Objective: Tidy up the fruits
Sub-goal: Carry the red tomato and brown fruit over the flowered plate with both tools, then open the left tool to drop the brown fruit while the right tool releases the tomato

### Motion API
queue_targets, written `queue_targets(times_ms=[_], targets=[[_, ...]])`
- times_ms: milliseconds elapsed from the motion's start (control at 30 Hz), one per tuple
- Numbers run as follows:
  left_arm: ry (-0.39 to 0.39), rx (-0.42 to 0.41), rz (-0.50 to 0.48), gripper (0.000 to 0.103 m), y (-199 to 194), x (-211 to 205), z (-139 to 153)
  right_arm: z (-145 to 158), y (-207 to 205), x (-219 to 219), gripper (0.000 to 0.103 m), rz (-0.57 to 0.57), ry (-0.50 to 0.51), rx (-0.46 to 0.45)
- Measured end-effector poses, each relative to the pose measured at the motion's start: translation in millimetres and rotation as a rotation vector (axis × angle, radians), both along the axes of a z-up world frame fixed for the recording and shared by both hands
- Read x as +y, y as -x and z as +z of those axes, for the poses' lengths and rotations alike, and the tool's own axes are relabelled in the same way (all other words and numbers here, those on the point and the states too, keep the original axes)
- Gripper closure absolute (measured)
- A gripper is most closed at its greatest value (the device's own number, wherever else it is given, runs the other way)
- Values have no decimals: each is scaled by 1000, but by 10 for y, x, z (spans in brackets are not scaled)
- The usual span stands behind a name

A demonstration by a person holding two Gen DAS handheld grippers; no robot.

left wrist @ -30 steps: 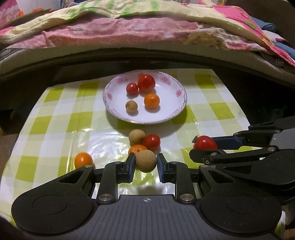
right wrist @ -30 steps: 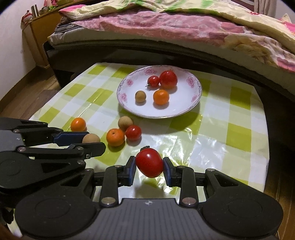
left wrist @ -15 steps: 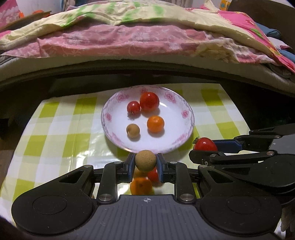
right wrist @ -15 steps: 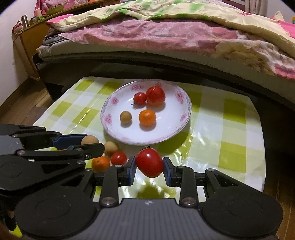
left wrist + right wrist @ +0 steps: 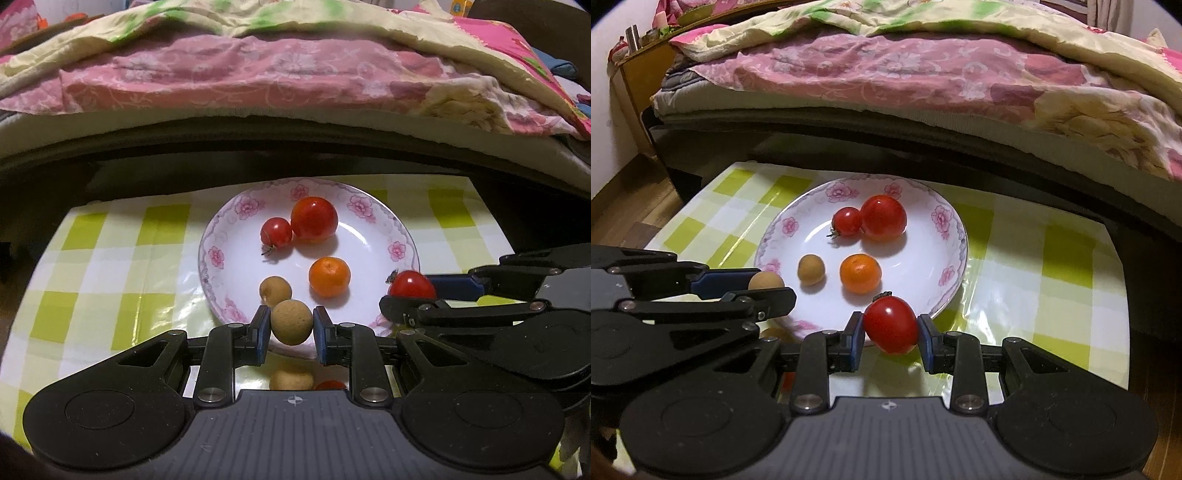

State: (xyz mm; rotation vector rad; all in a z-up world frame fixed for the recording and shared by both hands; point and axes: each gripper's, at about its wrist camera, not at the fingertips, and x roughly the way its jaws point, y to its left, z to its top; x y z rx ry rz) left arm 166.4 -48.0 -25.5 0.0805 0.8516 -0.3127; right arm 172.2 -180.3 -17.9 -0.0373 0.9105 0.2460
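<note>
My left gripper (image 5: 291,322) is shut on a tan round fruit (image 5: 291,322), held over the near rim of the white flowered plate (image 5: 369,229). My right gripper (image 5: 890,326) is shut on a red tomato (image 5: 891,325) at the plate's (image 5: 923,258) near right rim. On the plate lie a large tomato (image 5: 314,219), a small tomato (image 5: 276,231), an orange (image 5: 329,277) and a small tan fruit (image 5: 275,291). Each gripper shows in the other's view: the right (image 5: 412,286) with its tomato, the left (image 5: 766,282) with its tan fruit.
The plate stands on a green-and-white checked tablecloth (image 5: 103,258). A tan fruit (image 5: 291,380) and a red one (image 5: 330,385) lie on the cloth under my left gripper. A bed with pink and cream bedding (image 5: 923,74) rises just past the table's dark far edge. A wooden nightstand (image 5: 639,62) stands far left.
Both grippers have moved forward toward the plate with their fruits held. The loose fruits on the cloth have slid beneath the left gripper and mostly out of sight.
</note>
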Motion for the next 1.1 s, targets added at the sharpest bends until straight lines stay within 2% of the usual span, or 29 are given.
queue_targets(times_ms=[233,867,1100], targets=[[5,3,19,73,-84,30,-27,-12,-118,10,68,21,20,-29],[11,30,46,72,-211,66,-99,-96,-236,74,68,55,45,-27],[25,21,57,65,-228,91,-40,-74,-247,49,68,44,30,-38]])
